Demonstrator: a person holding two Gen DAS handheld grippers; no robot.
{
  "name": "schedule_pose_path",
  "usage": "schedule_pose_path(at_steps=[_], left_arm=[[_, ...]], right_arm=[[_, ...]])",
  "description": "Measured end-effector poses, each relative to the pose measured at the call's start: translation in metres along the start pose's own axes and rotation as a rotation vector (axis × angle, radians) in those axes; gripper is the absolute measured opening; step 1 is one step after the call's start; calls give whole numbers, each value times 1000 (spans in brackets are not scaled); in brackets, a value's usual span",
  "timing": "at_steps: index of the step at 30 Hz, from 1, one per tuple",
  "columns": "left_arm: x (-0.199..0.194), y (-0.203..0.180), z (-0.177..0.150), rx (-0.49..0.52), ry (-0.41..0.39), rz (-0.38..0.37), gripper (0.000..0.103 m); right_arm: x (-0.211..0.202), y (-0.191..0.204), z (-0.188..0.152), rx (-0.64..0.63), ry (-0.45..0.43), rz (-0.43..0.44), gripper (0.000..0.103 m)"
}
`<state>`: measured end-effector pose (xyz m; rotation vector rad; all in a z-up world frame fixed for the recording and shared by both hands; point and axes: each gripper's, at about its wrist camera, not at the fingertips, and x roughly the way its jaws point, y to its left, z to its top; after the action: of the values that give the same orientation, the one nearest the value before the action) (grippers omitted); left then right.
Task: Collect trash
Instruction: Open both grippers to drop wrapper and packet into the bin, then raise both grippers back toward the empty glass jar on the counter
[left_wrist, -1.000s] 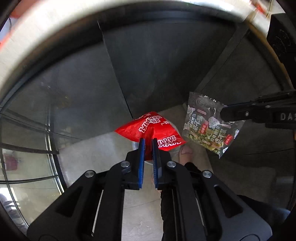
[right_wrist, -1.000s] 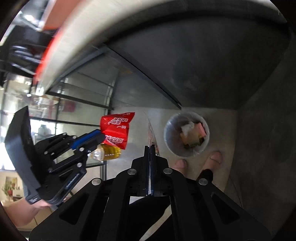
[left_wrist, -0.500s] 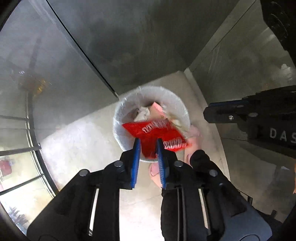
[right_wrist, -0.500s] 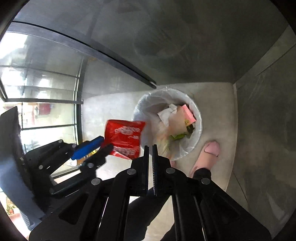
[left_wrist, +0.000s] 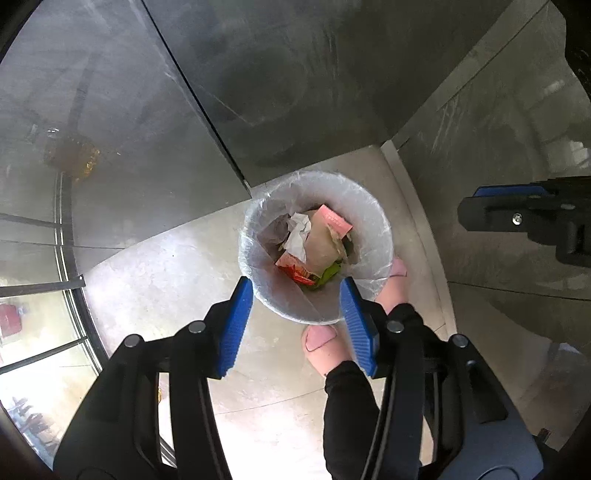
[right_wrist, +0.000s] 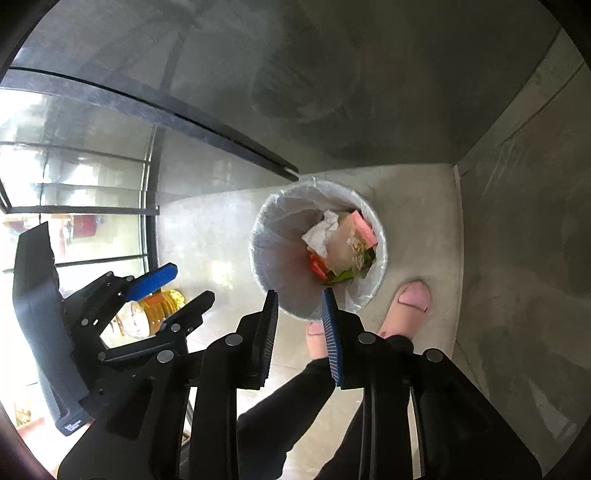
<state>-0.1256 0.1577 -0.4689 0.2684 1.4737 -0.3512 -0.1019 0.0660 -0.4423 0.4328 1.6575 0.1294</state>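
Observation:
A round bin lined with a clear bag (left_wrist: 255, 266) (right_wrist: 269, 258) stands on the floor in a corner of grey walls. Inside lie a red snack wrapper (left_wrist: 295, 269) (right_wrist: 317, 266), a clear noodle packet (left_wrist: 325, 243) (right_wrist: 347, 243), white paper (left_wrist: 299, 232) and a pink box (left_wrist: 334, 221). My left gripper (left_wrist: 295, 286) (right_wrist: 190, 284) points straight down over the bin's near rim, its jaws opening with nothing between them. My right gripper (right_wrist: 300, 295) (left_wrist: 480, 206) hangs beside it, its jaws also opening and empty.
The person's feet in pink slippers (left_wrist: 325, 343) (right_wrist: 410, 302) stand right next to the bin. Grey wall panels (left_wrist: 295, 92) close in behind and to the right. A glass partition (right_wrist: 92, 206) and a bottle of yellow liquid (right_wrist: 162, 302) are at the left.
Both grippers came down over the bin and opened. The red wrapper left the left gripper and the clear packet left the right one; both now lie in the bin.

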Motion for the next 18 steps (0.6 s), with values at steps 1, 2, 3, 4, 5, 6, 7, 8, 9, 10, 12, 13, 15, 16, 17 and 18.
schedule_pose_path(at_steps=[1, 2, 3, 4, 5, 6, 7, 8, 9, 10, 12, 13, 15, 16, 17, 18], left_arm=[[-9, 1, 0, -4, -10, -1, 47], [-17, 1, 0, -8, -24, -4, 47], [-32, 2, -1, -17, -45, -6, 47], [-42, 4, -1, -23, -59, -10, 47], [-58, 4, -3, -32, -80, -18, 47], [-75, 5, -4, -40, -100, -23, 47], [-94, 5, -6, -46, -120, -25, 47], [-111, 6, -8, -52, -140, -28, 49], [-128, 6, -10, -57, -156, -25, 57], [-150, 5, -12, -62, -188, -16, 59], [-185, 4, -14, -67, -237, -3, 66], [-202, 3, -13, -68, -256, 3, 67], [-232, 2, -8, -74, -290, 7, 68], [-248, 1, -2, -76, -316, 4, 69], [-261, -1, 3, -76, -336, 6, 70], [-274, -4, 9, -71, -359, 2, 72]], right_arm=[[-7, 3, 0, -7, -8, -1, 34], [-18, 8, 0, -19, -21, 0, 35], [-27, 11, 1, -27, -33, 6, 36], [-37, 15, 1, -36, -46, 11, 39], [-53, 22, 0, -53, -63, 14, 42], [-67, 28, 0, -66, -80, 14, 46], [-81, 35, -2, -80, -99, 16, 47], [-96, 41, -4, -94, -116, 21, 47], [-114, 49, -6, -110, -133, 24, 51], [-132, 56, -9, -127, -156, 22, 56], [-167, 68, -15, -168, -203, 29, 59], [-182, 73, -16, -184, -222, 29, 60], [-219, 79, -20, -205, -273, 44, 61], [-238, 81, -20, -210, -303, 52, 62], [-255, 81, -21, -211, -327, 59, 63], [-272, 81, -21, -212, -356, 70, 64]])
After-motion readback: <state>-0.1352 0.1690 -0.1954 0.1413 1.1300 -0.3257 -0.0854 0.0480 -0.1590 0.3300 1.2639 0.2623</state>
